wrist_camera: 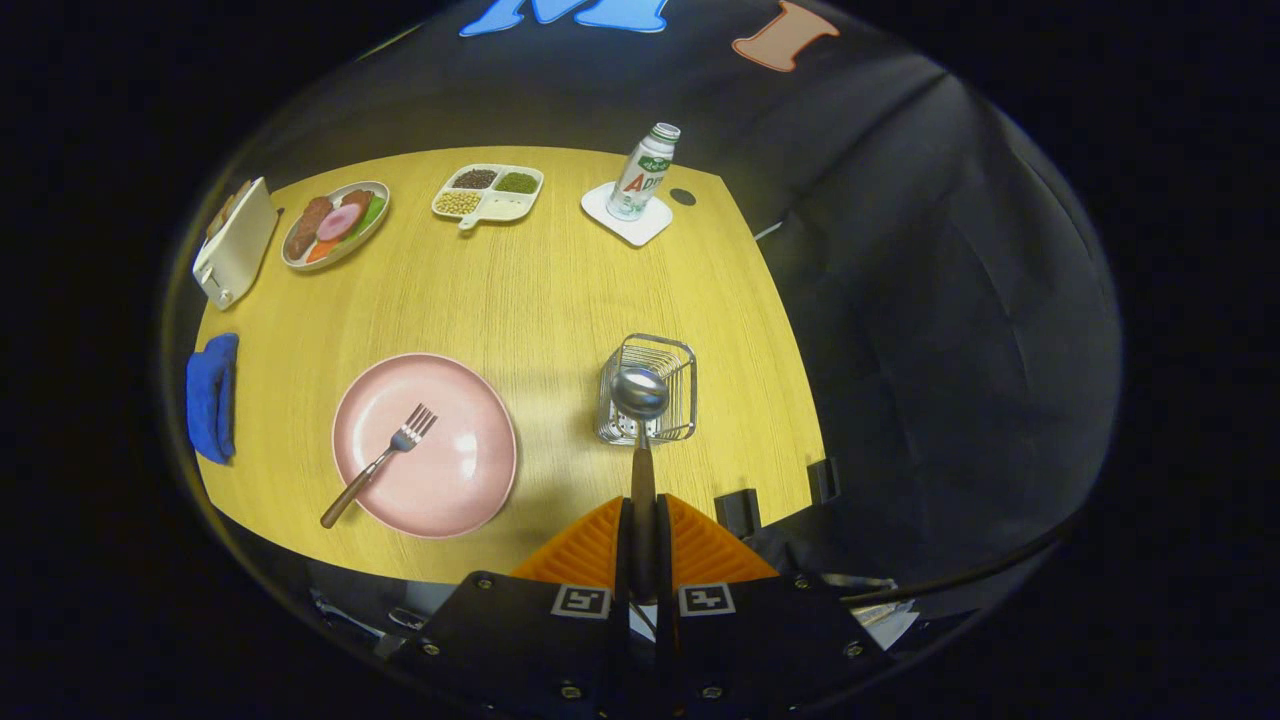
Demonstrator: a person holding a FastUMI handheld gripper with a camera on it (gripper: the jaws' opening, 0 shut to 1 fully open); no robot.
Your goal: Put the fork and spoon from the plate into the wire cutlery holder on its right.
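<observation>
Gripper view: one spoon, claw-clamped.

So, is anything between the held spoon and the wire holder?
Nothing visible. The tool is shut on the spoon, whose bowl hangs in line with the wire cutlery holder opening. The fork lies on the pink plate, off to the left.

A wooden table is seen carrying several bystanders. At its far side a bottle stands upright on a white coaster. A divided tray of beans and an oval dish of food are placed nearby, beside a toaster. A blue cloth lies at the table's edge.
</observation>
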